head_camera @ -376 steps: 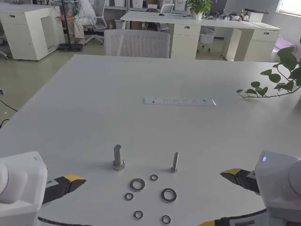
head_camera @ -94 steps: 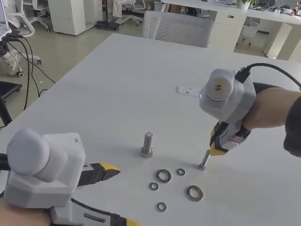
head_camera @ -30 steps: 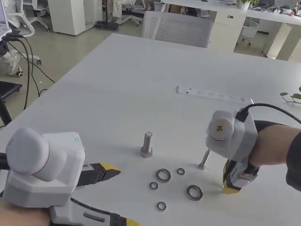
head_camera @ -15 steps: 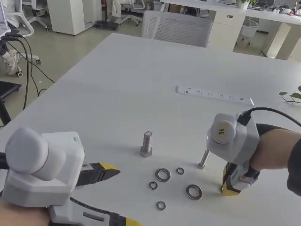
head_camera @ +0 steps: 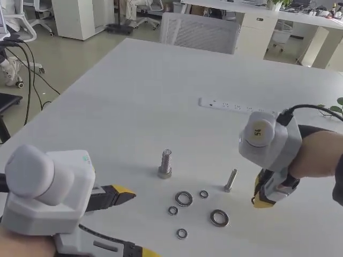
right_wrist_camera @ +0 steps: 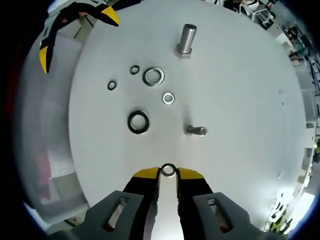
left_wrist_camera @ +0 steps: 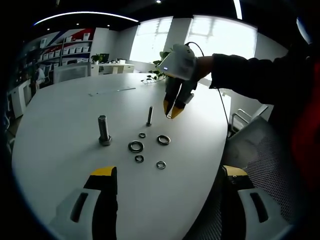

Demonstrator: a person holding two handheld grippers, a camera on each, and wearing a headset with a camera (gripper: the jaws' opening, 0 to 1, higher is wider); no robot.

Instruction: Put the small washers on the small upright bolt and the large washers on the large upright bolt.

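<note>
1. The right gripper (right_wrist_camera: 168,175) has its yellow-tipped jaws nearly closed. They pinch a small silver steel washer (right_wrist_camera: 169,169) by its rim, which leaves the hole free for threading.
2. It hangs just beside the thin small upright bolt (head_camera: 230,180), probably this washer's target.
3. The left gripper (left_wrist_camera: 169,172) gapes wide and empty at the table's near edge, out of the way.
4. Five loose washers (head_camera: 183,198) lie flat in front of the thick large hex-head bolt (head_camera: 165,163).

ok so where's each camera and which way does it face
Head view: on the headset, looking down at the table; left gripper low left, right gripper and forearm right.
Left gripper view: on the left gripper, facing across the table at the right gripper; own jaws open.
Right gripper view: above the table, looking down; own jaws pinch a small washer.
All three share the large bolt.
</note>
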